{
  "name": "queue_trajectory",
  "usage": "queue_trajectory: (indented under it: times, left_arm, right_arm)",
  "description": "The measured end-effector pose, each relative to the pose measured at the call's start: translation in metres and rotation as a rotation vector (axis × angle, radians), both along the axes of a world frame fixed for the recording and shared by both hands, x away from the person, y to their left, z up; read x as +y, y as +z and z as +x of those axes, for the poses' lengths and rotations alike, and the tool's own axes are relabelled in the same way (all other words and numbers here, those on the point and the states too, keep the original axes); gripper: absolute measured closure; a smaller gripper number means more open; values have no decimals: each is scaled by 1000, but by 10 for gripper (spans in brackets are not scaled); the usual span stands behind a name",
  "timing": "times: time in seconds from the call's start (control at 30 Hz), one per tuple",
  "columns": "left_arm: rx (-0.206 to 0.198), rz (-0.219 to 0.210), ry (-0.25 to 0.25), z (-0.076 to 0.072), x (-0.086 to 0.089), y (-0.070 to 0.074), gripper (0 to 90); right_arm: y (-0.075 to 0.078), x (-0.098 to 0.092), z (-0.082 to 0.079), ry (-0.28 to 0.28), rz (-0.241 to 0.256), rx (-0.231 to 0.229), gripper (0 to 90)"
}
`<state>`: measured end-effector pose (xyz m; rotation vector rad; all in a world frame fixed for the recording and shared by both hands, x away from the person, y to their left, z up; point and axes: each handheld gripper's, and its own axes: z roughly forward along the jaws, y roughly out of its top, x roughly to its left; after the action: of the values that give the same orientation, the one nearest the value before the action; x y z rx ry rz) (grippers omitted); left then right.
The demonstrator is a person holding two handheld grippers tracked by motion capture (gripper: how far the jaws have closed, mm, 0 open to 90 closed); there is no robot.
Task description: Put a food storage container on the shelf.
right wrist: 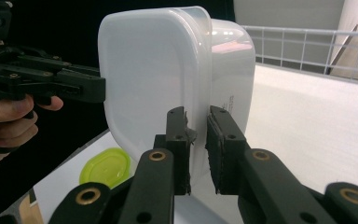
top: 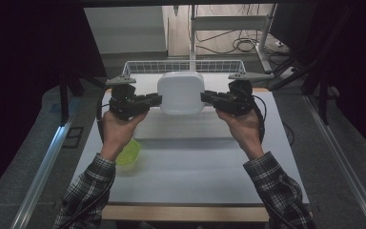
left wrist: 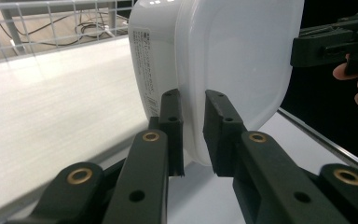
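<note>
Above the desk's far edge, you are pinching the white container (top: 181, 93) by its lid rim with both the left gripper (top: 156, 100) and right gripper (top: 206, 98), risking the lid popping loose.

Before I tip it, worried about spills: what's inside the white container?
The white container is lidded and opaque, held by both tools, left and right; its contents are hidden.

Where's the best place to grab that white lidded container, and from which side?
By the protruding lid rim of the white container, from its two opposite sides, as the left tool and right tool do now; the smooth rounded body offers no other edge.
</note>
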<state>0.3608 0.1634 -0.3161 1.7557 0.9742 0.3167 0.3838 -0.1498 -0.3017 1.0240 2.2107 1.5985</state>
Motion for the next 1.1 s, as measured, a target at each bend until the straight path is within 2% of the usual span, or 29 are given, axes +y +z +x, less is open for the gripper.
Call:
queue_trajectory:
  times: [0.2, 0.37, 0.57, 0.83, 1.1]
  left_arm:
    - [16, -2, -5, 16, 1, 6, 785]
    - [27, 8, 2, 27, -2, 6, 783]
    - [41, 5, 11, 35, -4, 5, 781]
    - [57, 24, 18, 41, -7, 3, 777]
    - [19, 49, 14, 43, -10, 4, 769]
  right_arm:
    - [8, 2, 14, -13, 2, 12, 794]
    - [7, 1, 24, -31, 8, 28, 793]
    - [3, 0, 33, -41, 16, 48, 790]
    - [-1, 0, 40, -57, 13, 70, 781]
    - [-6, 1, 46, -79, 4, 70, 749]
